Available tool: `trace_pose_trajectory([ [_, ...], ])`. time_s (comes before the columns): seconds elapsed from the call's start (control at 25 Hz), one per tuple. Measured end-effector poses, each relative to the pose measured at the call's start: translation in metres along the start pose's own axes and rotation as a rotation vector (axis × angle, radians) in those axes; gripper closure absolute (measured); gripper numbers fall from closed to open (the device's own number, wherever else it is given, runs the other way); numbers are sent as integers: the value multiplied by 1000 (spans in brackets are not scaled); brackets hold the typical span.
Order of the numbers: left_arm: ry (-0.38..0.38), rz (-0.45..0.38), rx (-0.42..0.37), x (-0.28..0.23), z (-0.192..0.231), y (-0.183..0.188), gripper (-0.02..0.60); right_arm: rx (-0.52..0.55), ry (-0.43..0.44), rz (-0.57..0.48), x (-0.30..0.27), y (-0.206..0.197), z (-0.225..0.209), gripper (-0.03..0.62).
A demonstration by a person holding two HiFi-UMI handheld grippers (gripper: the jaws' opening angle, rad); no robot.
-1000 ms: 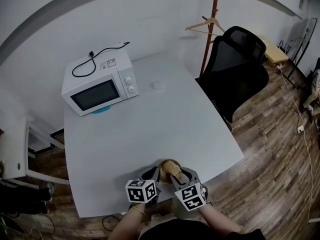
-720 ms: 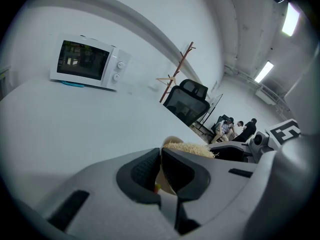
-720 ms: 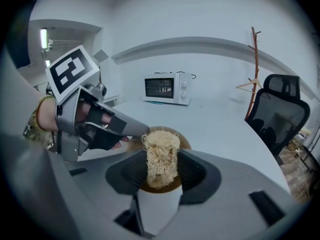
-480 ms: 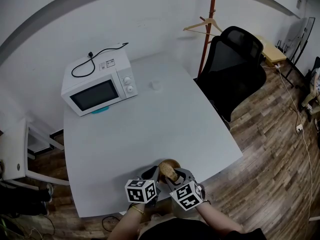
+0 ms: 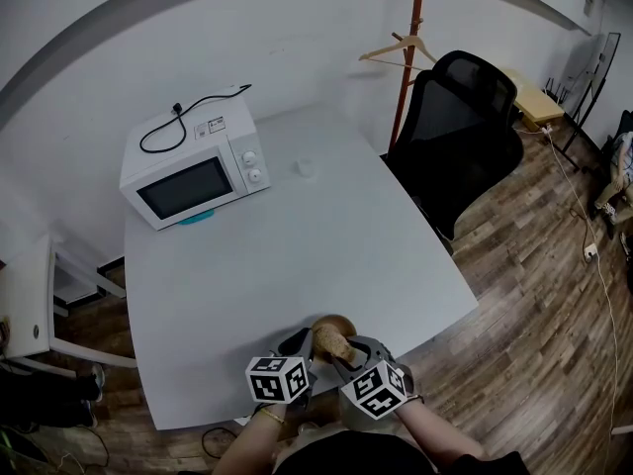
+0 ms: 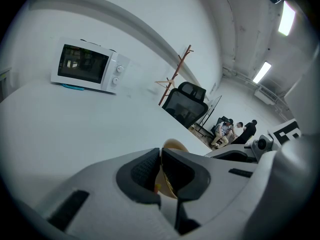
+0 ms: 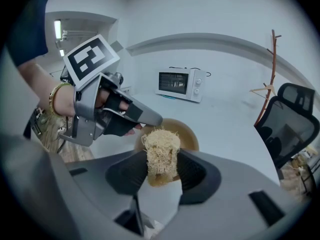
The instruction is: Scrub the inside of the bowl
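Now the left tool (image 6: 161, 170) is shut tight on the rim of the brown bowl (image 7: 186, 134), down at the near edge of the white counter (image 5: 297, 236). The right tool (image 7: 161, 171) squeezes a scratchy tan scrubber (image 7: 161, 149) right by the bowl.

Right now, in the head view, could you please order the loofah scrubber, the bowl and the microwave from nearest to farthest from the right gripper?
1. loofah scrubber: clamped in the right gripper.
2. bowl: just ahead, by the table's near edge.
3. microwave: table's far-left corner.
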State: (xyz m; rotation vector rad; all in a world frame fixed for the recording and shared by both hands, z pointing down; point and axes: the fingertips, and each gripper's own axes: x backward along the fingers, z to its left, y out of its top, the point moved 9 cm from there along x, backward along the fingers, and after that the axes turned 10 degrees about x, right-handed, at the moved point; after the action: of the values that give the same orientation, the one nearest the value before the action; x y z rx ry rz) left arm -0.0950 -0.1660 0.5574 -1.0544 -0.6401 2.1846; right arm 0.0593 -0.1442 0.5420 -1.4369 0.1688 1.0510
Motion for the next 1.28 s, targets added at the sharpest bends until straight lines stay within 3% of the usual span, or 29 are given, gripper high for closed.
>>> trace_pose_trajectory([
  [0.44, -11, 5, -7, 1, -5, -5, 551, -38, -55, 26, 8, -11, -20, 428],
  [0.76, -17, 4, -4, 1, -5, -4, 551, -105, -76, -16, 10, 1, -31, 428],
  [1.28, 7, -17, 15, 5, -1, -4, 552, -17, -37, -25, 1, 21, -4, 428],
])
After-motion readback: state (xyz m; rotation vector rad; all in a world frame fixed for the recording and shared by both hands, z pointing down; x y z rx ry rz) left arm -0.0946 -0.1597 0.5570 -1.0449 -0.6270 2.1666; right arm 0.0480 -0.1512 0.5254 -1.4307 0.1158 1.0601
